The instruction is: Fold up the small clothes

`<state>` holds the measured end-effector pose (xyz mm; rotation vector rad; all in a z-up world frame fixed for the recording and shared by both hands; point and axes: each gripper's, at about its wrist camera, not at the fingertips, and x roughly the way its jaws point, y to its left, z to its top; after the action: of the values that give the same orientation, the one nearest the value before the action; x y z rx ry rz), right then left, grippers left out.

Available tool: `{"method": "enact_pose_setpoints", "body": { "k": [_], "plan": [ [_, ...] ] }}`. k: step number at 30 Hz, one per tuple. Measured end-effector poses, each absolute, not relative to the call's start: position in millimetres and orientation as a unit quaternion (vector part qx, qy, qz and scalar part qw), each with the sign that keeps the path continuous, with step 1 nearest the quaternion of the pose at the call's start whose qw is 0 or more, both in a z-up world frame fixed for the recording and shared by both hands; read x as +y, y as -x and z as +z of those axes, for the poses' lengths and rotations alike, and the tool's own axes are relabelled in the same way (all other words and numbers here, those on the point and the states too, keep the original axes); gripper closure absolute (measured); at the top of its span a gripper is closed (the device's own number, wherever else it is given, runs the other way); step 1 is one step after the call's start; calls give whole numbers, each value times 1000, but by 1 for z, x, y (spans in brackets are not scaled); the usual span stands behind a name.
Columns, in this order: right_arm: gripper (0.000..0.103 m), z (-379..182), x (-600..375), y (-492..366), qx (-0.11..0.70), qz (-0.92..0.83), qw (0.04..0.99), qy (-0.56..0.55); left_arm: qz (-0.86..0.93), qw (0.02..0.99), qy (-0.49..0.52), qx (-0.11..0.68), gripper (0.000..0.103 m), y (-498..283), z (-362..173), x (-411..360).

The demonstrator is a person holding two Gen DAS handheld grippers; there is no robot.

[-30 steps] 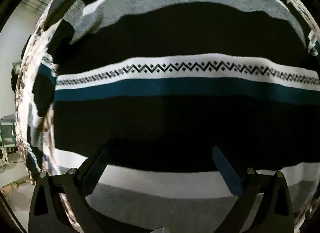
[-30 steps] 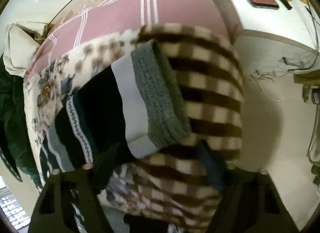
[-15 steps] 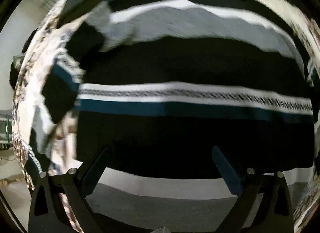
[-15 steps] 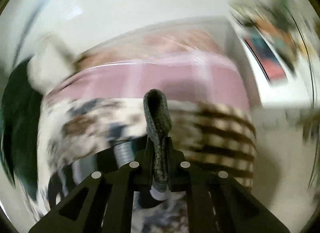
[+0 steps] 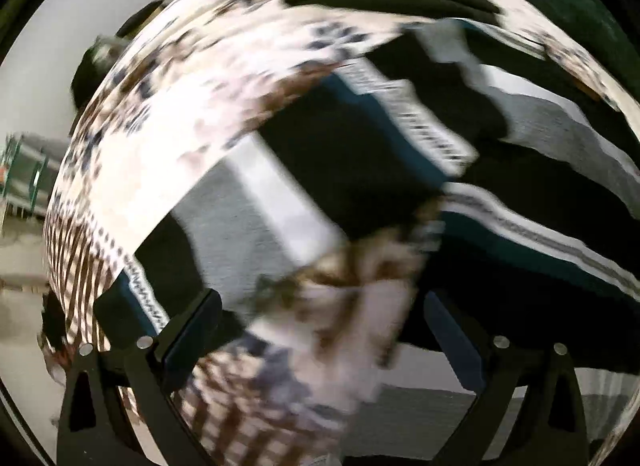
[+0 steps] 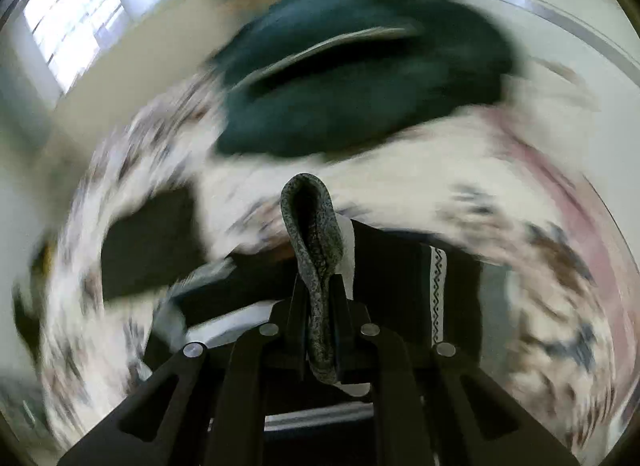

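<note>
My right claw [image 6: 318, 330] is clenched on the grey cuff [image 6: 312, 225] of the striped sweater [image 5: 360, 153], which lies on the bed's patterned blanket [image 5: 180, 105]; my left claw [image 5: 320, 330] hangs released above it. I judge a sleeve fold is underway: next, carry the cuff across the sweater's body.

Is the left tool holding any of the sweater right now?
No: in the left wrist view the left tool has its jaws spread wide apart above the sweater, with nothing pinched between them.

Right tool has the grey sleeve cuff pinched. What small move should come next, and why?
Probably carry the cuff inward over the sweater body and lay it flat. The right tool is shut on it, lifted clear of the bedspread, while the left tool is open and holds nothing.
</note>
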<state>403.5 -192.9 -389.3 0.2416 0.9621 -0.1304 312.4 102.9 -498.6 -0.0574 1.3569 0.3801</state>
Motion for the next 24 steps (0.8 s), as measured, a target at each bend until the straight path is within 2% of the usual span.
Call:
{"method": "enact_pose_setpoints", "body": {
  "k": [5,10,11,12,13,15,19,24],
  "plan": [
    [93,-491,-36,-440,526,-3,850,12,199,749,58,629,0,-299,-510,149],
    [92,-560,24,-437,579,20,812,73,208,743,85,631,0,-278,-510,183],
    [87,-567,21,-436,596,24,800,63,209,741,90,632,0,-273,-508,188],
    [74,-569,16,-436,612,29,789,49,211,739,104,631,0,-265,-504,198],
    [68,-567,5,-432,630,43,775,16,217,738,119,627,0,-254,-499,209],
    [37,-552,-21,-418,631,40,774,-38,231,729,148,627,0,-235,-492,228],
    [33,-522,-67,-375,622,3,781,-60,260,689,266,622,0,-188,-496,272],
    [32,-505,-96,-325,633,-37,772,-48,266,597,490,577,0,-143,-541,316]
  ]
}}
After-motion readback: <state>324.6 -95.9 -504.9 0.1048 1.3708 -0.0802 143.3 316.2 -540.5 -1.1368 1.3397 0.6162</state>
